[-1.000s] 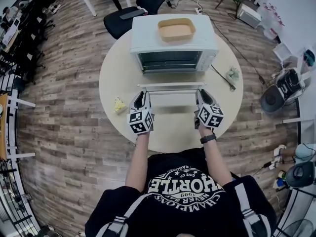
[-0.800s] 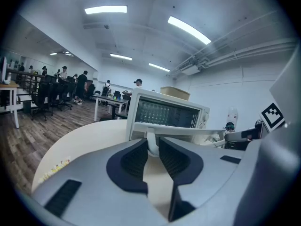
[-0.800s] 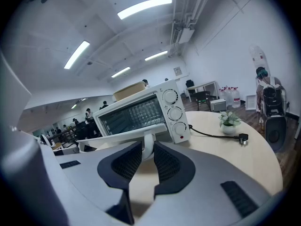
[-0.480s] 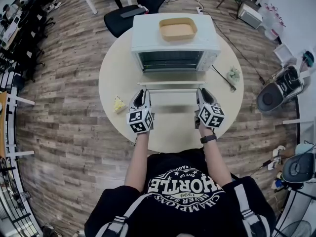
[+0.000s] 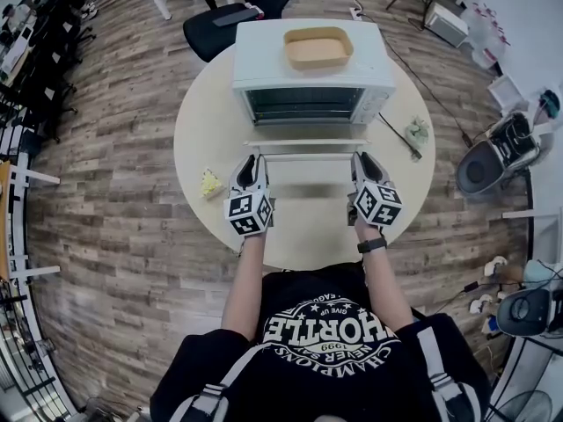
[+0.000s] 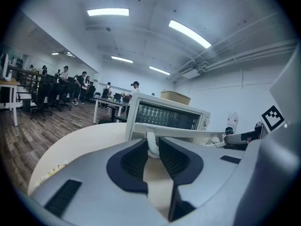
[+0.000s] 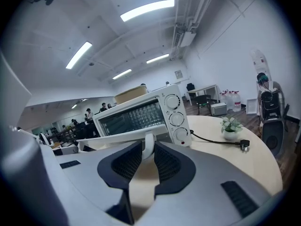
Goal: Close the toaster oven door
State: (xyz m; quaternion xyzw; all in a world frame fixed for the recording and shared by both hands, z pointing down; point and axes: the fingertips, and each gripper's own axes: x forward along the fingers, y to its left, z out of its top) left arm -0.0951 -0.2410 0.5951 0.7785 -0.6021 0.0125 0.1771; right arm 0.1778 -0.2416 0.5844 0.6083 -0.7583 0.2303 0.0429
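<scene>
A white toaster oven point(image 5: 308, 60) stands at the back of a round cream table point(image 5: 299, 227), its door point(image 5: 308, 154) hanging open towards me. Across the door's front edge runs the white handle bar point(image 5: 306, 143). My left gripper point(image 5: 257, 162) is shut on the handle's left post point(image 6: 151, 144), and my right gripper point(image 5: 361, 159) is shut on its right post point(image 7: 147, 147). The left gripper view shows the left gripper point(image 6: 151, 145) with the oven point(image 6: 167, 117) just behind it. From the right gripper point(image 7: 148, 149) I see the oven's glass and three knobs point(image 7: 171, 119).
A tan tray point(image 5: 318, 47) lies on the oven's top. On the table to the right are a small potted plant point(image 5: 417, 132) and the oven's cable point(image 5: 396, 139) with its plug point(image 7: 243, 145). A yellow item point(image 5: 209, 185) sits at the left. A black office chair point(image 5: 237, 16) stands behind.
Both grippers have moved slightly forward with the handle, and the door has tilted up a little towards the oven. The grips are unchanged.
</scene>
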